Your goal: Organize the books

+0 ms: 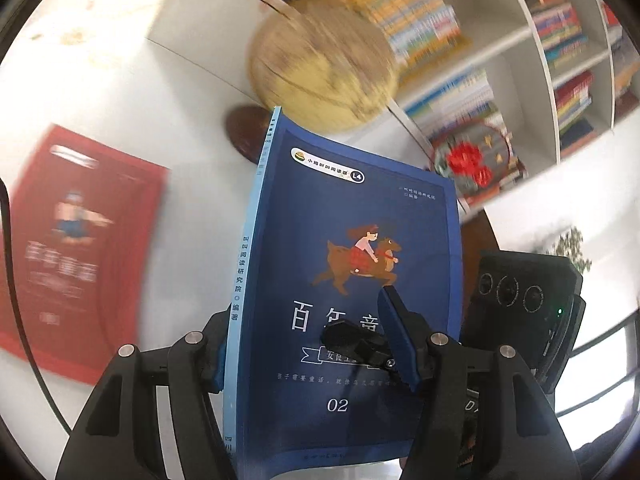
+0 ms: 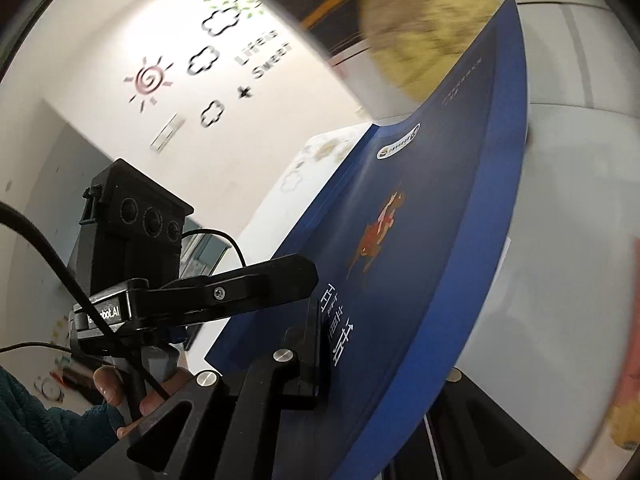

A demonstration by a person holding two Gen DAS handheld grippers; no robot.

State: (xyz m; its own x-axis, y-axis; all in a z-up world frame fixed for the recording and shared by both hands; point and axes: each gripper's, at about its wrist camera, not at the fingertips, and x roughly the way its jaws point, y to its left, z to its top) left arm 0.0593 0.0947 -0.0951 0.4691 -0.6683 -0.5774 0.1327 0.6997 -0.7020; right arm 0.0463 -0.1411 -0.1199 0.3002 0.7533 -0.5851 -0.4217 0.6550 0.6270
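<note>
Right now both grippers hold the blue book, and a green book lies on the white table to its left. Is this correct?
Not quite: the lying book is red, not green. The left wrist view shows the red book flat on the white table, left of the blue book that the left gripper and right gripper hold.

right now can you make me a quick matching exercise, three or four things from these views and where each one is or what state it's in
Things:
1. blue book
2. red book
3. globe
4. right claw

Places or states:
A. lying flat on the white surface, off to the left
B. shut on the blue book
C. round and tan, behind the blue book's top edge
D. held up off the surface, cover facing the left wrist camera

Pairs: 1-D, 2-A, 3-C, 4-B
</note>
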